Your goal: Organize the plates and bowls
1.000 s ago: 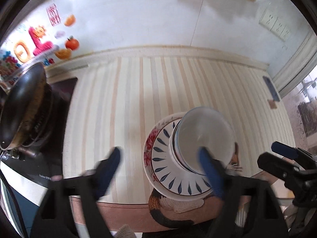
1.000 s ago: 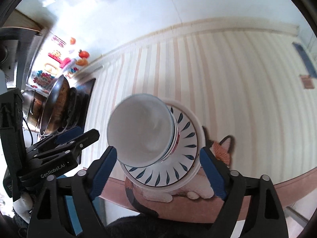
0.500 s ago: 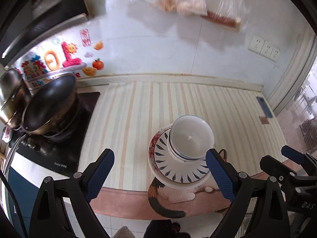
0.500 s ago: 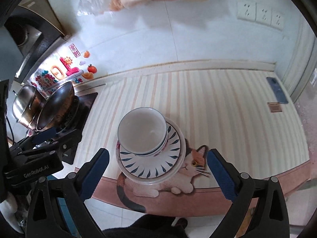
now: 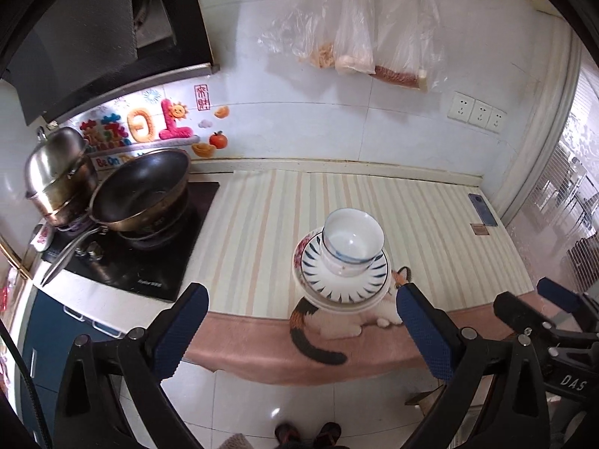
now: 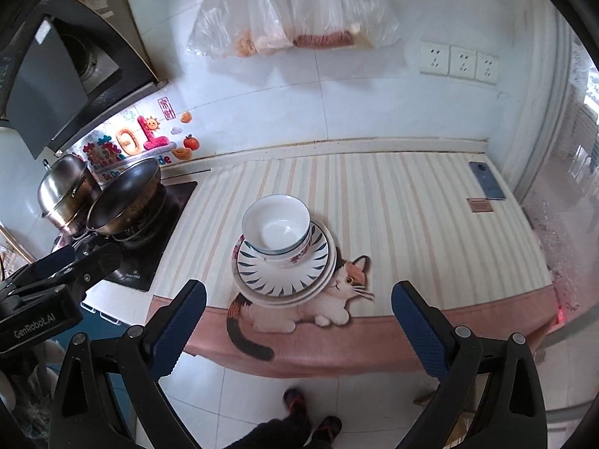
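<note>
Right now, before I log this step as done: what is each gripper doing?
Left gripper: open, holding nothing.
Right gripper: open, holding nothing.

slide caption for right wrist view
Open right hand-held gripper above white bowl stacked on plates by the stove.

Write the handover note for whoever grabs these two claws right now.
Left claw: open, empty, held back off the counter.
Right claw: open, empty, also held back.
Bowl sits upright on the plates, stacked near the counter's front edge, partly over the cat print.
Done: bowl and plates are in one stack.
Left: nothing else loose in view; check that the stack sits steady so near the edge.
</note>
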### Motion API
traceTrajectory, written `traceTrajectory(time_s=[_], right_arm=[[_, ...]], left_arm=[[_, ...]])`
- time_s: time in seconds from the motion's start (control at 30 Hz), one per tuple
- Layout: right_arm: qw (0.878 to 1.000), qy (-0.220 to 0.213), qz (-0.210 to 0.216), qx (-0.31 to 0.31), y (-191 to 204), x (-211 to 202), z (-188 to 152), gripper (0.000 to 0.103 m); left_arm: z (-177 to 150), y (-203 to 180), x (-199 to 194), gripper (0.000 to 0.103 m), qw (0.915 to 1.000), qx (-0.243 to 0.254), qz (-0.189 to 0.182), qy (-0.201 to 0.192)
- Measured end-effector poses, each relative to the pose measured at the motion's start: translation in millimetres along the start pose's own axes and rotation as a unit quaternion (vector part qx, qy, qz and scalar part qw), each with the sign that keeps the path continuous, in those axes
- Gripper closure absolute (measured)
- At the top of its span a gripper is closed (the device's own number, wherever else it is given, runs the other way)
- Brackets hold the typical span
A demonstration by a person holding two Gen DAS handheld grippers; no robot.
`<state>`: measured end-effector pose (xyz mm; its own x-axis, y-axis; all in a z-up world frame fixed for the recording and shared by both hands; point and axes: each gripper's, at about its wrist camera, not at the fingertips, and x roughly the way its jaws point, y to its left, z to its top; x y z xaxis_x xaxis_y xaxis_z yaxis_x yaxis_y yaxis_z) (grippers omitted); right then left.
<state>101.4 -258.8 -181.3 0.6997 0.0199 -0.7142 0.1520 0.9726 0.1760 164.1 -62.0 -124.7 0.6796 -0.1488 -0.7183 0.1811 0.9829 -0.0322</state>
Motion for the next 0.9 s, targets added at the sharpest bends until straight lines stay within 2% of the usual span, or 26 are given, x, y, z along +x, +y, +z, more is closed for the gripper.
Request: traceTrajectory(time_s=[0.2, 0.57, 0.9], right_arm=[[1.000, -0.024, -0.006, -0.005, 12, -55, -30, 0.002], [0.998, -0.061, -0.010, 0.003, 39, -144, -87, 0.002], [0.997, -0.073, -0.016, -0.007, 61, -184, -122, 0.001]], left_arm=[[-26, 9, -46, 0.000, 0.9998, -0.009, 0.003, -0.019], [-66, 27, -115, 0.000, 0.9981, 0.002, 0.032, -0.053], [-94, 36, -145, 0.000, 0.9976, 0.011, 0.026, -0.064]])
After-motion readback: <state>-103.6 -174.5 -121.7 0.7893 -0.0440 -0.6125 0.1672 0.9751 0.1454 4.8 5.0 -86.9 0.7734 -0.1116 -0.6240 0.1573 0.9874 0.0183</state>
